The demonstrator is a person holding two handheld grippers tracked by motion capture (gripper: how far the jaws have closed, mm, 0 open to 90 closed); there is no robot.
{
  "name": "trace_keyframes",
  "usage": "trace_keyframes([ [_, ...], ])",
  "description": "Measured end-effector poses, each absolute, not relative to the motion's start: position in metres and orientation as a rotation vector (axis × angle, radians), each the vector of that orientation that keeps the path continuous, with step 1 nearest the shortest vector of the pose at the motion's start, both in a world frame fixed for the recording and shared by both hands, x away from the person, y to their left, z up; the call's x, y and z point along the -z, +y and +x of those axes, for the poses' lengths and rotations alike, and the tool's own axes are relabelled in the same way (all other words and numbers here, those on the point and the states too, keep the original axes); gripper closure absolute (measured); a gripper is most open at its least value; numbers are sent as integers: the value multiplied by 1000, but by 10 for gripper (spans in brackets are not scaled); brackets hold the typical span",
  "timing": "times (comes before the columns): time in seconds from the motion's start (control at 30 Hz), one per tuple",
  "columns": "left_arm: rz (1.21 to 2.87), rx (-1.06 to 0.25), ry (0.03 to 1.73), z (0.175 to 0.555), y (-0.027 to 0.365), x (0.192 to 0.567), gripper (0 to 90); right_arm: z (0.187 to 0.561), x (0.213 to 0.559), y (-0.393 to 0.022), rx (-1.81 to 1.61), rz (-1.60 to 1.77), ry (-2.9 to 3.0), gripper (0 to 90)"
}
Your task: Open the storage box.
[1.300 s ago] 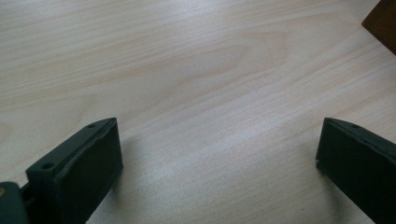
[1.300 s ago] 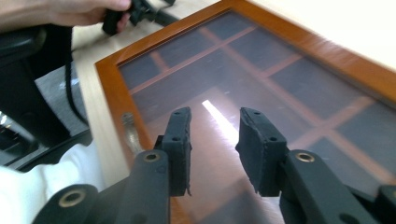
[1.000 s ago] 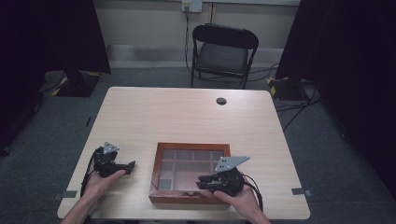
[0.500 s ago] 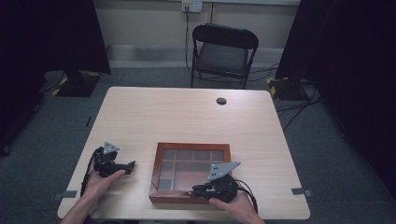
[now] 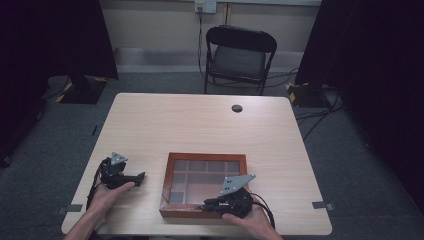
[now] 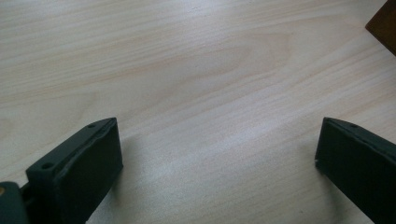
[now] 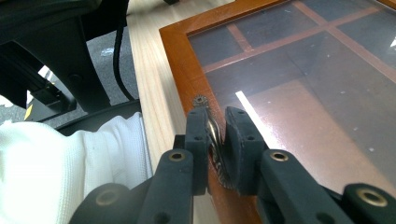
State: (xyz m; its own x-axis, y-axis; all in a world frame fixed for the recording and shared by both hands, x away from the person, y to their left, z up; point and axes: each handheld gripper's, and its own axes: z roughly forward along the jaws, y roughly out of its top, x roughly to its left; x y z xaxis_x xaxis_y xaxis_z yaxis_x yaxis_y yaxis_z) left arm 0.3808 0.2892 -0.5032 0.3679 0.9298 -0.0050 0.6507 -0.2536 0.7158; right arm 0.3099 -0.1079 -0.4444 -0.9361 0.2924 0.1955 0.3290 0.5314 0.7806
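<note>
The left claw (image 5: 139,176) lies low over the surface (image 5: 200,125) in the left hand (image 5: 107,192), its jaws spread wide apart with only bare wood between them. The right claw (image 7: 216,135), held in the right hand (image 5: 247,220), is pinched tight on a small ornate metal handle (image 7: 212,140).

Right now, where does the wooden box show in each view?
High view: wooden box at the near table edge, under the right gripper.
Left gripper view: its dark corner at upper right.
Right gripper view: frame ahead of the jaws.
Shared landmark: the light wood table.
</note>
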Motion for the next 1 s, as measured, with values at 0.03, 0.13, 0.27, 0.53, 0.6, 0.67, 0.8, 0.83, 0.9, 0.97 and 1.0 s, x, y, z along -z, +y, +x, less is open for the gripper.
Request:
trace_keyframes([
  [0.03, 1997, -565, 1365, 381, 289, 503, 0, 310, 444, -108, 1392, -542, -2717, 805],
  [0.13, 1999, -562, 1368, 380, 289, 503, 15, 311, 443, -107, 1388, -525, -2717, 818],
  [0.27, 2000, -554, 1368, 379, 291, 501, 45, 312, 442, -107, 1379, -512, -2729, 821],
  [0.53, 1996, -489, 1344, 378, 290, 496, 158, 312, 440, -108, 1359, -491, -2745, 823],
  [0.6, 1989, -473, 1344, 378, 291, 495, 165, 312, 439, -108, 1354, -489, -2747, 824],
  [0.67, 1986, -456, 1341, 378, 290, 494, 166, 313, 438, -108, 1354, -484, -2751, 825],
  [0.8, 1995, -461, 1293, 375, 286, 491, 166, 313, 434, -109, 1375, -477, -2737, 826],
  [0.83, 2006, -469, 1273, 375, 284, 489, 165, 314, 432, -110, 1375, -478, -2735, 826],
  [0.9, 2017, -473, 1235, 373, 279, 487, 166, 314, 430, -111, 1377, -473, -2734, 827],
  [0.97, 2026, -465, 1194, 372, 276, 485, 165, 315, 428, -112, 1382, -480, -2727, 827],
  [1.0, 2025, -466, 1180, 371, 274, 484, 165, 315, 427, -112, 1385, -475, -2727, 827],
])
